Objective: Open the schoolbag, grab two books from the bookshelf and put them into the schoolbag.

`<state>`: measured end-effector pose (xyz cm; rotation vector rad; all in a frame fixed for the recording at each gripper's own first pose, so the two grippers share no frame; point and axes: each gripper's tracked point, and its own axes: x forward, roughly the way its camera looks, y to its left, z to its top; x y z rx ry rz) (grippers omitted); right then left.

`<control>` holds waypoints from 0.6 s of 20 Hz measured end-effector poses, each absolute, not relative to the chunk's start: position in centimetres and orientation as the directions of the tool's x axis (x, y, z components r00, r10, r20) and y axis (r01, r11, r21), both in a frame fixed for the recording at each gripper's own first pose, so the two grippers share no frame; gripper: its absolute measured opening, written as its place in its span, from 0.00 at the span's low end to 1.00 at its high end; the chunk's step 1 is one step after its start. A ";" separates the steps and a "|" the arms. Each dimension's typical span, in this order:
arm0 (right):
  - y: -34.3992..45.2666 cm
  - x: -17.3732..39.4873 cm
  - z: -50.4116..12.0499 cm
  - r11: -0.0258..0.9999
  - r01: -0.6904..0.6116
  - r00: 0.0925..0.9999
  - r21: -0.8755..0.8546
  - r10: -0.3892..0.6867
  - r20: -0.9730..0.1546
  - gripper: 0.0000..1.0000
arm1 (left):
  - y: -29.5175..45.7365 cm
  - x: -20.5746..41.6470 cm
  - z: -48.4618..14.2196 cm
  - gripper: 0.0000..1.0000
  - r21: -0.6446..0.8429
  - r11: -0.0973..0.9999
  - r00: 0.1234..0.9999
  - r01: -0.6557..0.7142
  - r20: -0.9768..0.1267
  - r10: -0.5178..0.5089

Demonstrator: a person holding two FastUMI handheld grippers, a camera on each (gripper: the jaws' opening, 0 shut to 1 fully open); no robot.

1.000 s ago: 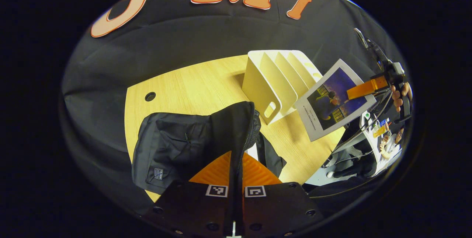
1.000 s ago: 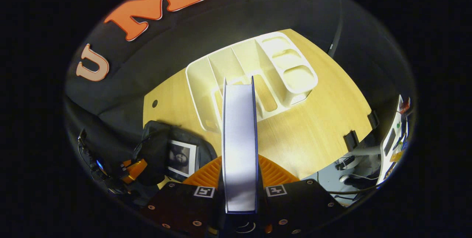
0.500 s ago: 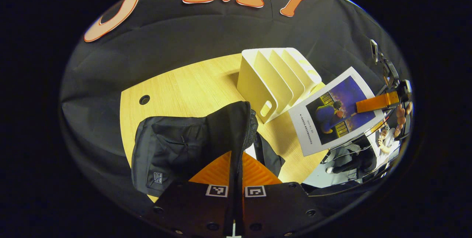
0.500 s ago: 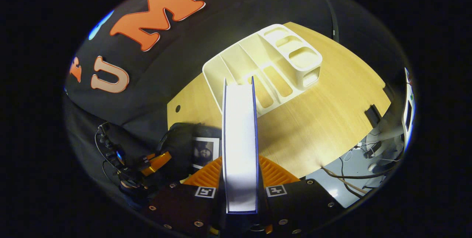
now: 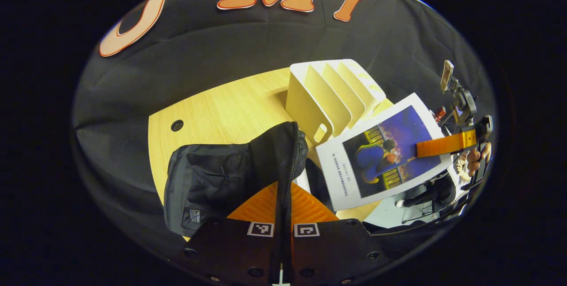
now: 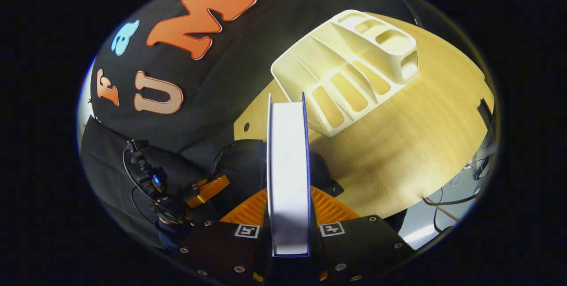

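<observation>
- The left tongs (image 5: pixel 283 197) are pinched together on the black flap of the schoolbag (image 5: pixel 221 175) along its zipper, lifting the mouth open; the bag sits on the desk (image 5: pixel 230 109) at about 7 o'clock from the bookshelf (image 5: pixel 328 95).
- The right tongs (image 6: pixel 287 188) are clamped on a book (image 6: pixel 287 162), seen edge-on in the right gripper view with its pale page block pointing away; in the left gripper view the same book shows its cover (a blue-and-purple picture inside a white border) at about 3 o'clock, hanging in the air just beside the bag's opening.
- The bookshelf's slots look bare from both views, so I judge no further book waits there, though the far compartments are partly hidden.
- Progress, as I read it: the bag is open and held open, and this book is off the shelf and not yet inside. Whether another book already lies in the bag I cannot tell; a sliver of white shows in the opening in the left gripper view, nothing more.
- What is left: lower this book into the mouth and let go.
- Writing: a column of small print runs down the cover's white margin, too small to read. A small patch label sits low on the bag's front pocket, also unreadable.
</observation>
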<state>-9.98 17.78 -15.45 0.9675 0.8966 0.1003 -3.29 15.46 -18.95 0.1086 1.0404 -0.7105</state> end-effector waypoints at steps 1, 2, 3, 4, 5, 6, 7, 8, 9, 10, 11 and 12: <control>18.4 -9.6 -15.9 0.586 0.292 0.649 0.756 0.459 -0.606 0.34 | 15.6 -3.2 -18.7 0.03 -0.242 0.776 0.308 0.583 -0.817 -0.487; 19.2 -9.4 -16.1 0.576 0.284 0.649 0.766 0.473 -0.596 0.34 | 15.6 -3.2 -18.6 0.03 -0.240 0.777 0.311 0.582 -0.817 -0.486; 20.0 -9.1 -16.4 0.564 0.275 0.647 0.779 0.491 -0.584 0.34 | 15.5 -3.1 -18.5 0.03 -0.239 0.777 0.312 0.582 -0.817 -0.485; 20.8 -8.8 -16.6 0.547 0.266 0.647 0.794 0.509 -0.567 0.34 | 15.5 -3.0 -18.3 0.03 -0.238 0.777 0.314 0.582 -0.817 -0.485; 21.5 -8.5 -16.7 0.529 0.256 0.651 0.809 0.525 -0.549 0.34 | 15.5 -3.0 -18.2 0.03 -0.237 0.777 0.315 0.583 -0.816 -0.484; 22.0 -8.4 -16.9 0.511 0.253 0.653 0.822 0.537 -0.534 0.34 | 15.5 -3.1 -18.2 0.03 -0.236 0.778 0.315 0.582 -0.816 -0.484; 22.6 -8.0 -17.1 0.498 0.251 0.655 0.830 0.544 -0.524 0.34 | 15.4 -3.1 -18.1 0.03 -0.236 0.778 0.316 0.582 -0.816 -0.484; 23.1 -7.5 -17.4 0.492 0.253 0.656 0.833 0.546 -0.521 0.34 | 15.5 -3.0 -18.0 0.03 -0.233 0.780 0.320 0.581 -0.815 -0.482; 23.6 -7.1 -17.6 0.490 0.246 0.658 0.836 0.549 -0.515 0.34 | 15.4 -3.0 -17.9 0.03 -0.230 0.783 0.325 0.578 -0.815 -0.479; 23.7 -7.1 -17.3 0.485 0.236 0.664 0.842 0.552 -0.504 0.34 | 15.4 -2.8 -17.9 0.03 -0.230 0.789 0.333 0.571 -0.813 -0.478; 24.0 -6.8 -17.4 0.478 0.228 0.668 0.848 0.557 -0.494 0.34 | 15.3 -3.0 -17.8 0.03 -0.240 0.786 0.327 0.570 -0.811 -0.485; 24.2 -6.6 -17.4 0.467 0.225 0.676 0.855 0.558 -0.482 0.34 | 15.2 -3.1 -17.7 0.03 -0.240 0.788 0.334 0.567 -0.808 -0.486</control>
